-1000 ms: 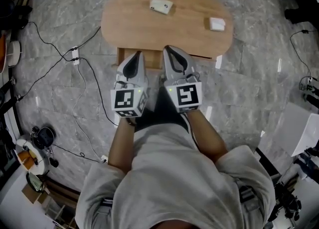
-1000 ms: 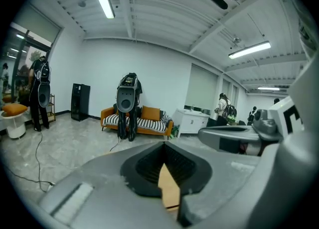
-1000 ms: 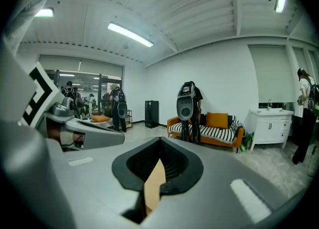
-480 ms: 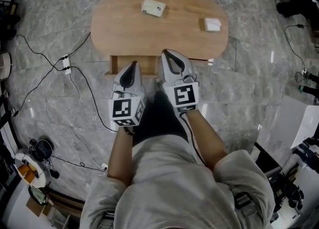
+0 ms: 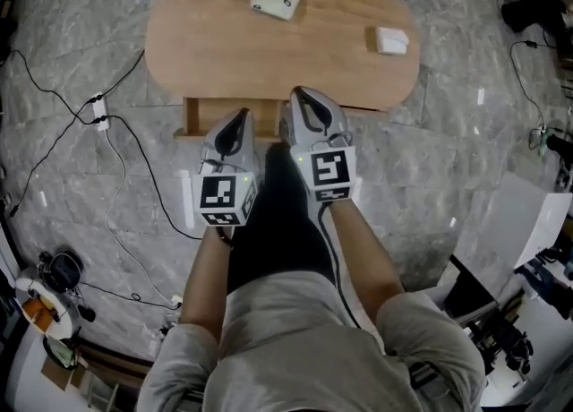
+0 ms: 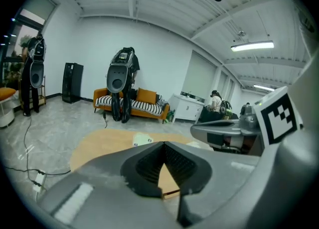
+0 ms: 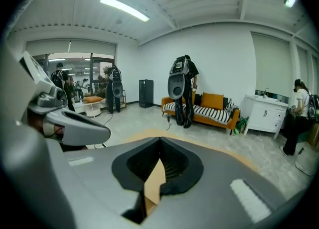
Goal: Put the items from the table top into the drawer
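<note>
The oval wooden table [image 5: 224, 52] carries two white items: a flat box [image 5: 274, 1] at the far side and a smaller block [image 5: 391, 40] at the right. A wooden drawer front [image 5: 208, 115] shows under the table's near edge; whether it stands open I cannot tell. My left gripper [image 5: 235, 120] and right gripper [image 5: 304, 97] hang side by side at that edge, short of both items. Both are shut and hold nothing. In the left gripper view the closed tips [image 6: 163, 144] point over the table toward the flat box [image 6: 142, 141]. The right gripper [image 7: 160, 139] also points across the table.
Black cables and a power strip [image 5: 98, 113] lie on the marble floor to the left. White boards [image 5: 528, 222] and gear stand at the right. Far behind the table are an orange sofa [image 6: 132, 101] and a robot on a stand [image 6: 121, 81].
Both grippers have sunk toward the table's near edge, still side by side and shut. The table now looks larger and sits higher in the head view.
</note>
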### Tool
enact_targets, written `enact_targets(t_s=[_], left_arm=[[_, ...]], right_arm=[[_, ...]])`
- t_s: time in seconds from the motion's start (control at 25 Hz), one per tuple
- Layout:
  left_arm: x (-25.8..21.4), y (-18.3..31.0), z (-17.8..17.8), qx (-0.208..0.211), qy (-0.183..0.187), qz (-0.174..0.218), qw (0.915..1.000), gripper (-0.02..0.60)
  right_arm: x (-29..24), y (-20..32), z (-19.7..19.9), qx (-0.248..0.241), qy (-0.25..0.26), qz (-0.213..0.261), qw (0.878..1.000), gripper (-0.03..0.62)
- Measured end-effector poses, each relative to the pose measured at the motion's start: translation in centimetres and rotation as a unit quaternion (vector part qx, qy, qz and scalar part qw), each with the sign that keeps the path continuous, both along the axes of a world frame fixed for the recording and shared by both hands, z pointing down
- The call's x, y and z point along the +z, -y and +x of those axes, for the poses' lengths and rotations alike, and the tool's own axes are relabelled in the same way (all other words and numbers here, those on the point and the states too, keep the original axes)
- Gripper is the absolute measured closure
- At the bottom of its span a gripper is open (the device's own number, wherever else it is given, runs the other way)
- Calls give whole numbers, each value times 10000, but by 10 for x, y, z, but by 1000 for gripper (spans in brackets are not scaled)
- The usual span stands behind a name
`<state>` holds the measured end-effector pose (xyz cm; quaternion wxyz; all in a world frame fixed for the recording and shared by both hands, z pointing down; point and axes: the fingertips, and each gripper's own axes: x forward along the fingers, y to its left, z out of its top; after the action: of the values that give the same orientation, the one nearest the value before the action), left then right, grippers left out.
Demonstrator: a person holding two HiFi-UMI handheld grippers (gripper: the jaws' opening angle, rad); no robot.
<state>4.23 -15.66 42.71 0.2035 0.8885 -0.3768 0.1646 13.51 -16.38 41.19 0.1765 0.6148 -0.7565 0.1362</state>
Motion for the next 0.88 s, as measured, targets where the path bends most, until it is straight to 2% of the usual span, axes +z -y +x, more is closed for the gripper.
enact_targets(t_s=[0.16,0.36,0.64,0.88], left_arm=[[49,9,19,-23,52,-378,9993,561],[90,34,44,-119,88,-699,9974,561],[130,71,68,-144,229,-929,9953,561],[158,94,69,-435,234,-1244,9910,561]], right_arm=[[53,16,23,202,140,-317,9992,586],[93,48,56,464,322,-472,9973,586],[145,95,75,437,462,-704,9955,586],[189,141,83,312,405,-1010,9936,583]])
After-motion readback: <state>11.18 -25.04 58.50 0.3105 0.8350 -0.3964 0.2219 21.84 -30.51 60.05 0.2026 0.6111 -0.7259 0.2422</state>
